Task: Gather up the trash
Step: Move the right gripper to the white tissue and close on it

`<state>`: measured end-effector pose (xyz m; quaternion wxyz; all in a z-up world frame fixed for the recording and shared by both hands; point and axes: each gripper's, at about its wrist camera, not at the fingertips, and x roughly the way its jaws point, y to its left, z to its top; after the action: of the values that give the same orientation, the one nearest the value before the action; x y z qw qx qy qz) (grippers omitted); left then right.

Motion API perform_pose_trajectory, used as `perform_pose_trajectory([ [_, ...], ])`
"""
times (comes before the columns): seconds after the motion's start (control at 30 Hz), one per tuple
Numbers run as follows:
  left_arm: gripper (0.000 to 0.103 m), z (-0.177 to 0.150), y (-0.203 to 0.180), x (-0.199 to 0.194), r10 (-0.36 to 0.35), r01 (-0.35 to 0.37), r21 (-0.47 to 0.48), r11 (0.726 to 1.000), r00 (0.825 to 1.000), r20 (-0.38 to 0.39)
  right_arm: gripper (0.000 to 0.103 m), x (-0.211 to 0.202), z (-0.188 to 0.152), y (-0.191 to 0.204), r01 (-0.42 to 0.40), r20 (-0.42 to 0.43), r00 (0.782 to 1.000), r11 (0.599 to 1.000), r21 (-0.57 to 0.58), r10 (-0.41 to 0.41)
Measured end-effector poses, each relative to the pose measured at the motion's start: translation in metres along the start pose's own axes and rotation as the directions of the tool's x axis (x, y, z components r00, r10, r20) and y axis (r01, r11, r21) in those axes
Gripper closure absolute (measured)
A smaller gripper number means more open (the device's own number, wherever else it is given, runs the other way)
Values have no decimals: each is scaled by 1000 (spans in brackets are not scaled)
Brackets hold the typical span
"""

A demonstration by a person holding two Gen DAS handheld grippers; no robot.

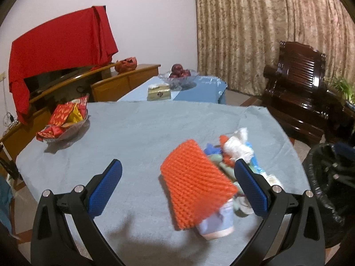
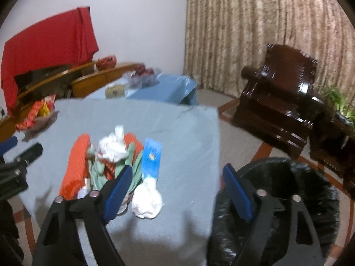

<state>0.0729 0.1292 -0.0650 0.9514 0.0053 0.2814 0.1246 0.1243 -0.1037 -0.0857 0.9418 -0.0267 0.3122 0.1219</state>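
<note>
A heap of trash lies on the blue-clothed table (image 1: 144, 128): an orange foam net (image 1: 195, 186), a crumpled white plastic bag (image 1: 237, 146) and a tipped paper cup (image 1: 217, 226). My left gripper (image 1: 177, 161) is open, hovering over the heap with the net between its fingers in the picture, untouched. My right gripper (image 2: 177, 168) is open and holds nothing. It hangs over the table's right edge, with a white tissue wad (image 2: 146, 204) and a blue wrapper (image 2: 152, 157) near its left finger (image 2: 117, 195). The black-lined bin (image 2: 277, 199) stands on the floor behind the right finger.
A glass bowl of red snack packets (image 1: 64, 122) sits at the table's far left. Beyond stands a second table with a tissue box (image 1: 158, 92) and a fruit bowl (image 1: 180, 75). A dark wooden armchair (image 1: 297, 84) stands right, by the curtain.
</note>
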Motion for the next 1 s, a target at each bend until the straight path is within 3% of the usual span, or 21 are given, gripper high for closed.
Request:
perform_pose_trajectory([
  [0.3, 5, -21, 13, 31, -14, 14, 1, 1000, 998, -59, 36, 59, -27, 15, -40, -129, 991, 999, -18, 37],
  [0.73, 5, -34, 2, 51, -50, 52, 16, 999, 994, -101, 36, 81, -40, 25, -98, -201, 976, 994, -47, 87],
  [0.9, 5, -36, 0, 53, -55, 57, 18, 998, 993, -109, 37, 86, -41, 20, -136, -230, 964, 991, 6, 134],
  [0.97, 5, -37, -1, 55, -58, 61, 19, 998, 992, -113, 48, 86, -43, 22, -176, -242, 955, 984, -6, 169],
  [1.0, 5, -37, -3, 55, -60, 62, 19, 998, 992, -114, 61, 85, -43, 24, -197, -244, 951, 980, -7, 189],
])
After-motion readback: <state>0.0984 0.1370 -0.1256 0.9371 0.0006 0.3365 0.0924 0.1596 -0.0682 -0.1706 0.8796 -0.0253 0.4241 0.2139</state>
